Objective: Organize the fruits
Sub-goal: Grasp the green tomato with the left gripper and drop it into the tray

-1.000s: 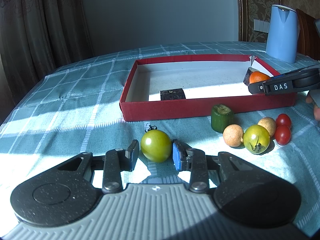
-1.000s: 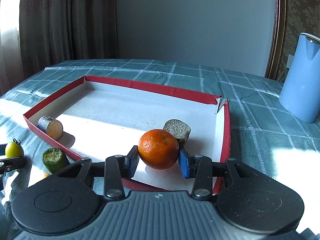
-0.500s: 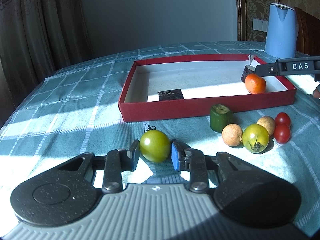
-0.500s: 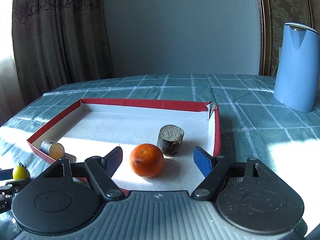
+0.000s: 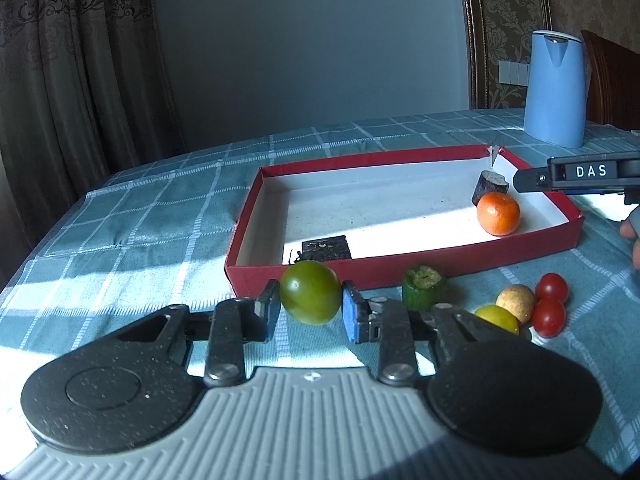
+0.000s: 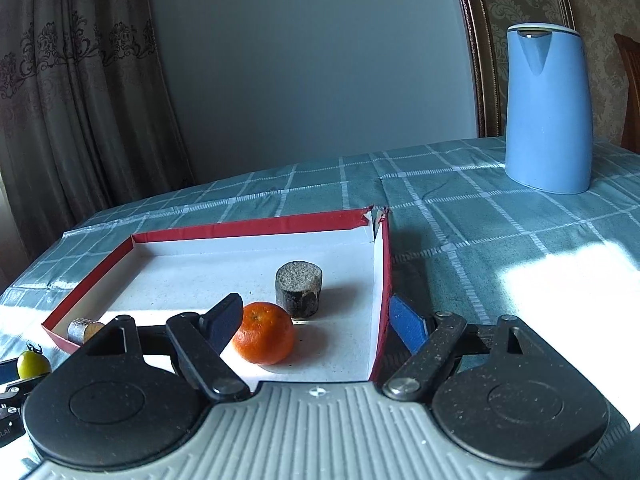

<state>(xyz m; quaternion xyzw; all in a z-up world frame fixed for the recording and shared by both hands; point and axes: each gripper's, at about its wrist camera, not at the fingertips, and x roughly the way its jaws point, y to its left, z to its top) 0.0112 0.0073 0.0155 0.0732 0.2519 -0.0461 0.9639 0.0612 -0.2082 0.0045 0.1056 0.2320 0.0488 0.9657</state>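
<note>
My left gripper (image 5: 309, 312) is shut on a green tomato (image 5: 310, 292) and holds it above the cloth, just in front of the red box (image 5: 400, 268). The same tomato (image 6: 32, 364) shows at the left edge of the right wrist view. My right gripper (image 6: 316, 312) stands open over the box's right end (image 6: 385, 280), with nothing between its pads. An orange (image 6: 264, 338) rests free on the box floor beside the left finger, next to a dark cylinder piece (image 6: 299, 288). In the left wrist view the right gripper (image 5: 576, 172) reaches in from the right above the orange (image 5: 498, 214).
On the cloth in front of the box lie a green cucumber chunk (image 5: 424, 286), a yellow-green tomato (image 5: 498, 318), a tan ball (image 5: 516, 302) and two cherry tomatoes (image 5: 552, 288). Inside the box is another dark piece (image 5: 326, 249). A blue kettle (image 6: 548, 108) stands at the back right.
My right gripper opened and let the orange go onto the box floor, then drew back a little and rolled. My left gripper closed on the green tomato and lifted it off the cloth.
</note>
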